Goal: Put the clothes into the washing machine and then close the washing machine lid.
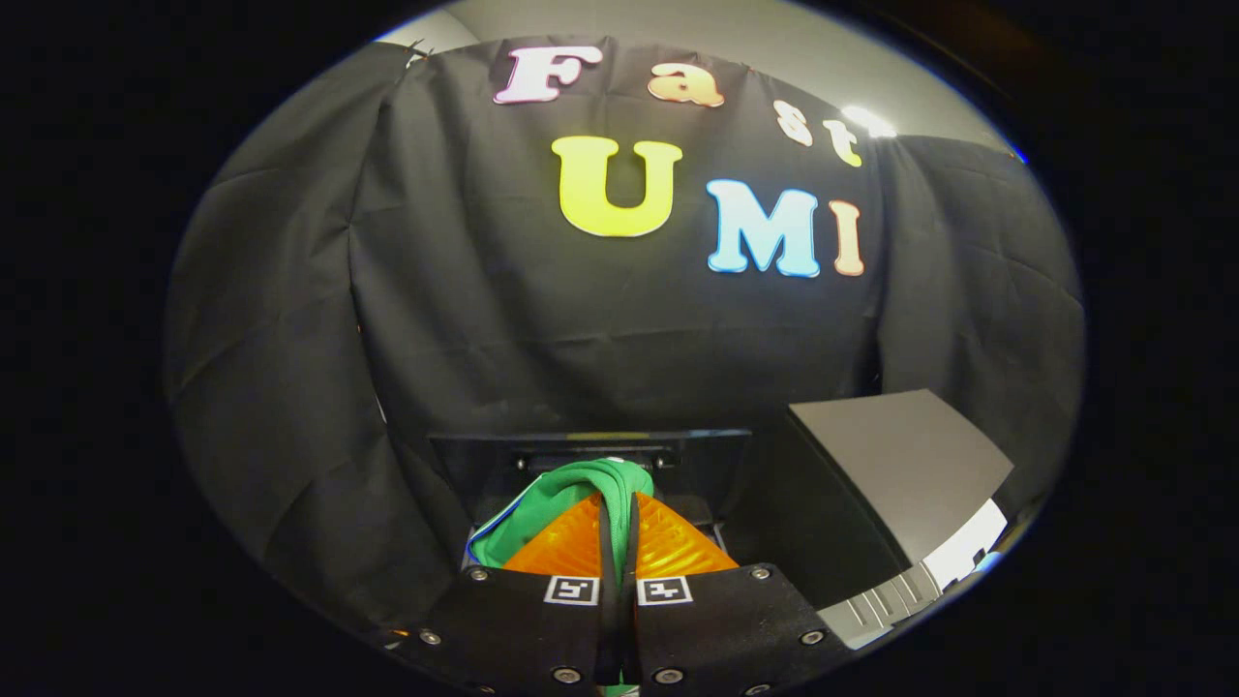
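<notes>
My gripper (pixel 617 503) is shut on a green garment (pixel 566 489), which bunches over and around the fingertips and hangs to the left of the fingers with a thin blue and white trim at its lower edge. Just beyond the garment stands a dark raised panel (pixel 590 455) that looks like the washing machine's open lid, upright against the booth wall. The drum opening is hidden below the fingers.
A grey slanted box-shaped appliance (pixel 900 474) with a light ribbed front edge (pixel 881 605) stands to the right of the fingers. Black cloth walls close the space behind and on both sides.
</notes>
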